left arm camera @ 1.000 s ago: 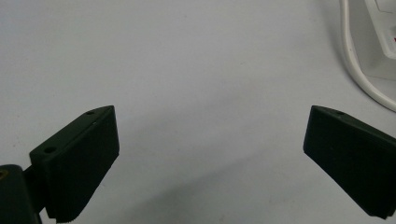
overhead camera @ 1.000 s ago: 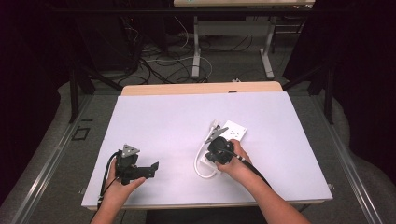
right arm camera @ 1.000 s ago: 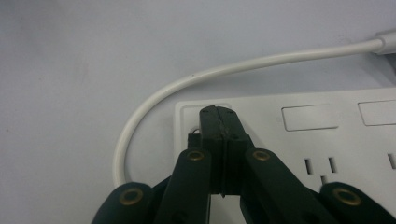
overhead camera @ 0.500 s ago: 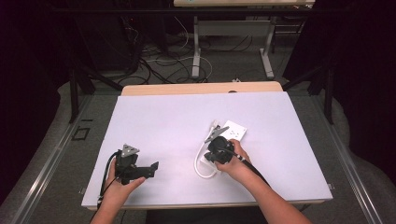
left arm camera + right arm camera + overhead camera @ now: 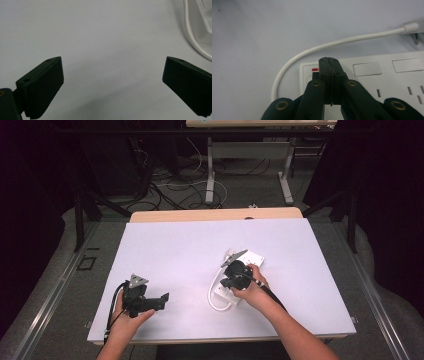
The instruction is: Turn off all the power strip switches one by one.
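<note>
The white power strip [image 5: 387, 80] lies right of the table's [image 5: 170, 255] centre, where the right gripper [image 5: 330, 62], jaws pressed together, pokes its switch end; light, rigid and likely slippery, it seems best steadied by its long edges, while the left gripper [image 5: 111, 85] rests spread open near left.

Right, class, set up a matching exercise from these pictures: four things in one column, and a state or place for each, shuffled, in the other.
1. left gripper
2. right gripper
3. power strip
4. white cable

A. curves in a loop beside the strip
B. jaws shut, tips at the switch end
C. jaws wide apart over bare table
D. lies flat, white, with sockets

Pairs: 1-C, 2-B, 3-D, 4-A
</note>
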Tool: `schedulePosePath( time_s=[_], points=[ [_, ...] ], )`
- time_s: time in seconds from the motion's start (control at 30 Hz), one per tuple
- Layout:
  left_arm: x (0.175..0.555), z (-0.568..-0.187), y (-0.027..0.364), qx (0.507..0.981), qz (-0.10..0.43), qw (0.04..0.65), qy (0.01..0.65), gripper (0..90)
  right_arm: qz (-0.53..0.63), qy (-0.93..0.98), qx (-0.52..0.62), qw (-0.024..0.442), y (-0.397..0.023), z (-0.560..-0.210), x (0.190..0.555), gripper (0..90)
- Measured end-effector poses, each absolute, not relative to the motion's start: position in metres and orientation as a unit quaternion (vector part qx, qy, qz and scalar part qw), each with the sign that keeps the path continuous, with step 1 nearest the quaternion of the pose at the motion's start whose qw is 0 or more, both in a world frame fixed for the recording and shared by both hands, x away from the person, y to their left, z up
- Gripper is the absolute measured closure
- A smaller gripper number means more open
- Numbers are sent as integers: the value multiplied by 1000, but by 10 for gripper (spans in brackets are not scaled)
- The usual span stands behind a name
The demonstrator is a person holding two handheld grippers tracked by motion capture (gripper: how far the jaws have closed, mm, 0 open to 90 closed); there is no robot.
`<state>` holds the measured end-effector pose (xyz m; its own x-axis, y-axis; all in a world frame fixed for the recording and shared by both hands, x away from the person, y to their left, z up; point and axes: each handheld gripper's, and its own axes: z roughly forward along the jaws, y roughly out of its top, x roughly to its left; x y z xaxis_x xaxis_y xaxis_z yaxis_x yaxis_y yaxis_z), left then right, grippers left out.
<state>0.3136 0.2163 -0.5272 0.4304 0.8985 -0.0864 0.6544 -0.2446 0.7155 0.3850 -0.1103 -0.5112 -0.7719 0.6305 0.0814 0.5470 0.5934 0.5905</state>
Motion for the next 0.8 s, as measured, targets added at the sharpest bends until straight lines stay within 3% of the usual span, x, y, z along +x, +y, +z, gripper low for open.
schedulePosePath(
  time_s=[0.8],
  points=[
    [314,-528,216,759,170,363,513,36,302,879,358,94,-122,-506,422,900]
  ],
)
